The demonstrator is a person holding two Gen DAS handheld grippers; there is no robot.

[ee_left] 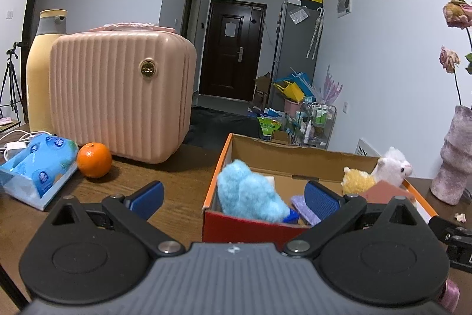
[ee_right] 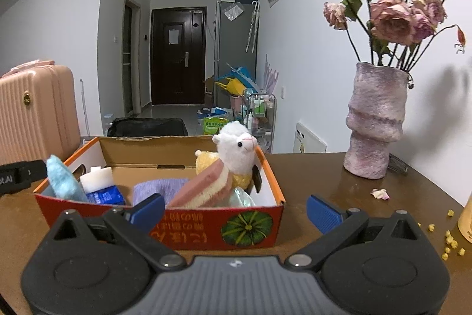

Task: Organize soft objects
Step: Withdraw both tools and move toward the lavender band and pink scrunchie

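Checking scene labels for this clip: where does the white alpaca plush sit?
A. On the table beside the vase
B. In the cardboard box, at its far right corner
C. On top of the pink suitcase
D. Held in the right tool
B: the alpaca stands inside the box at its far right corner, with the vase apart on the table and the right tool open and empty.

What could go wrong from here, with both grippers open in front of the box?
1. The white plush alpaca leans over the orange-rimmed cardboard box at its right wall; a nudge may tip it out.
2. The textured purple vase of dried roses stands close right; a wide swing of the right gripper could topple it.
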